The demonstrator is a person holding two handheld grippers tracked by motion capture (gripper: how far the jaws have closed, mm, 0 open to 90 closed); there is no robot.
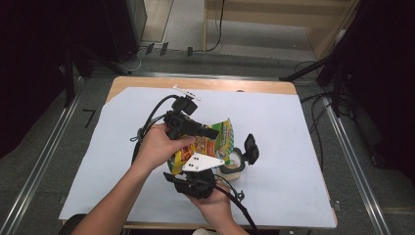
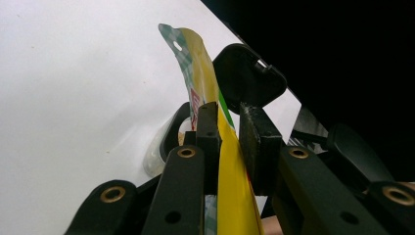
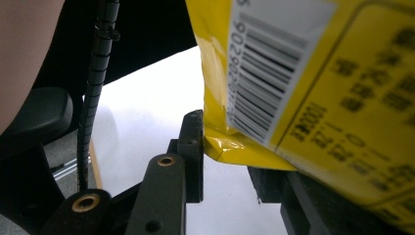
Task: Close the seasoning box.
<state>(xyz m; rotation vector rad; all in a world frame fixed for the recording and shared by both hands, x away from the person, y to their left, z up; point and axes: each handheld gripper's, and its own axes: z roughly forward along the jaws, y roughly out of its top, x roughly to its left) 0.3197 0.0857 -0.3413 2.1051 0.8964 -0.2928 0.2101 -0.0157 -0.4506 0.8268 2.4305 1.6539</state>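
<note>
- My left gripper (image 2: 229, 129) pinched the yellow snack bag (image 1: 211, 142) by its edge, holding it up directly above the open jar (image 1: 234, 163).
- My right gripper (image 3: 230, 156) clamped the bag's bottom corner.
- I judged that uneven pulling could rip the bag and spill the contents beside the jar onto the table (image 1: 293, 147).

The snack bag (image 1: 208, 143) is yellow with green checks and a black-and-white barcode, on white paper (image 1: 293, 127).
</note>
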